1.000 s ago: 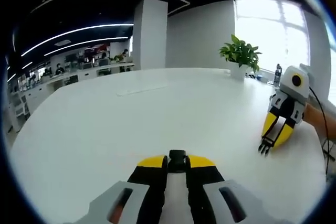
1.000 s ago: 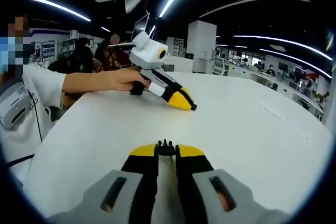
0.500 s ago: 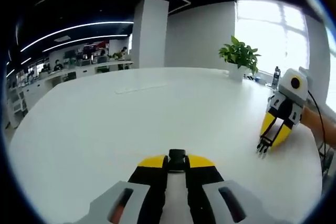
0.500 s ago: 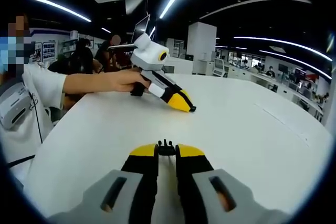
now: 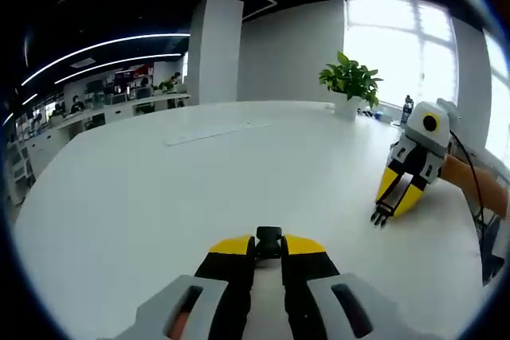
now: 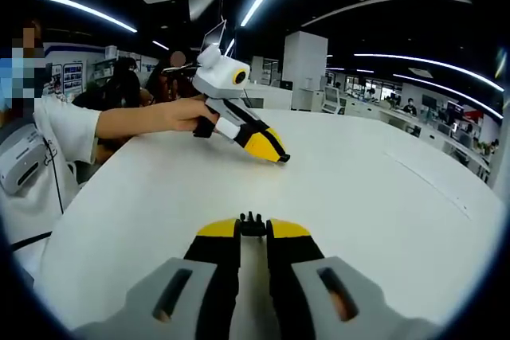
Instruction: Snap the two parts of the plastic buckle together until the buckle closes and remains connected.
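The right gripper sits low over the white table, its jaws closed on a small black pronged buckle part projecting from the yellow tips. Beyond the buckle part, farther across the table, the left gripper points down at the surface, held by a hand.

Yellow-tipped black claw, grey housings, white short sleeve

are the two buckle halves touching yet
Apart. In the left gripper view, the left gripper holds one buckle half, while the right gripper holds the other across bare table.
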